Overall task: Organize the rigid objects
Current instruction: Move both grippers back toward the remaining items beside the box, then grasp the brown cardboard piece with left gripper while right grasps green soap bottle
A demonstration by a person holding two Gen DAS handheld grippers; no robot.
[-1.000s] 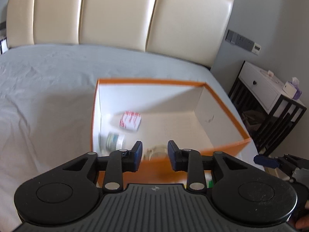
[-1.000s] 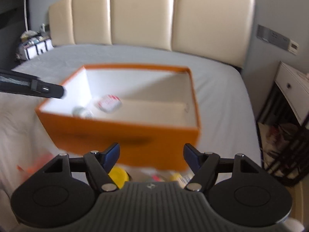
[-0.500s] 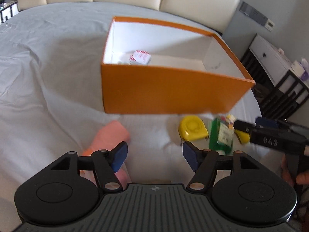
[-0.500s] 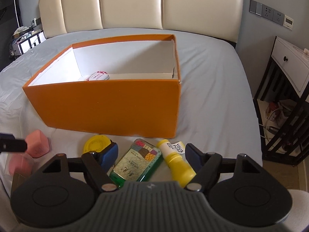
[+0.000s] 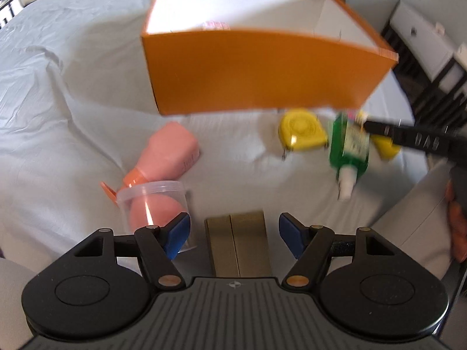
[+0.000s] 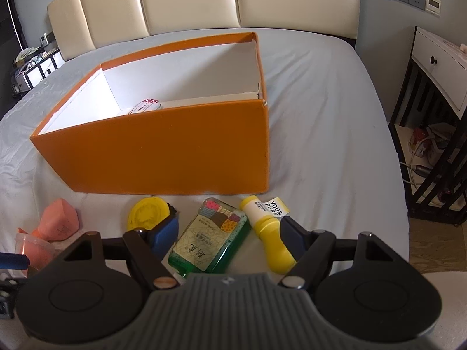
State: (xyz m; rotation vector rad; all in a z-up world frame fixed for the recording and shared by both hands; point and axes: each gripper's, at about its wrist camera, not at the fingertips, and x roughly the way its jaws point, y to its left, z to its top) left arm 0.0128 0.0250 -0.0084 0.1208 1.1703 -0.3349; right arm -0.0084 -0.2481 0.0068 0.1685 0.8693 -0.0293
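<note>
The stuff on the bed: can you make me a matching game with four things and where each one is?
Things:
1. green bottle
2. yellow bottle
3. round yellow case
4. red-and-white packet

Places:
A. inside the orange box
B. between the right gripper's open fingers
C. just right of the green bottle
D. just left of the green bottle

Pairs: 1-B, 2-C, 3-D, 4-A

Both tools (image 5: 233, 234) (image 6: 229, 233) agape, downward-tilted.
</note>
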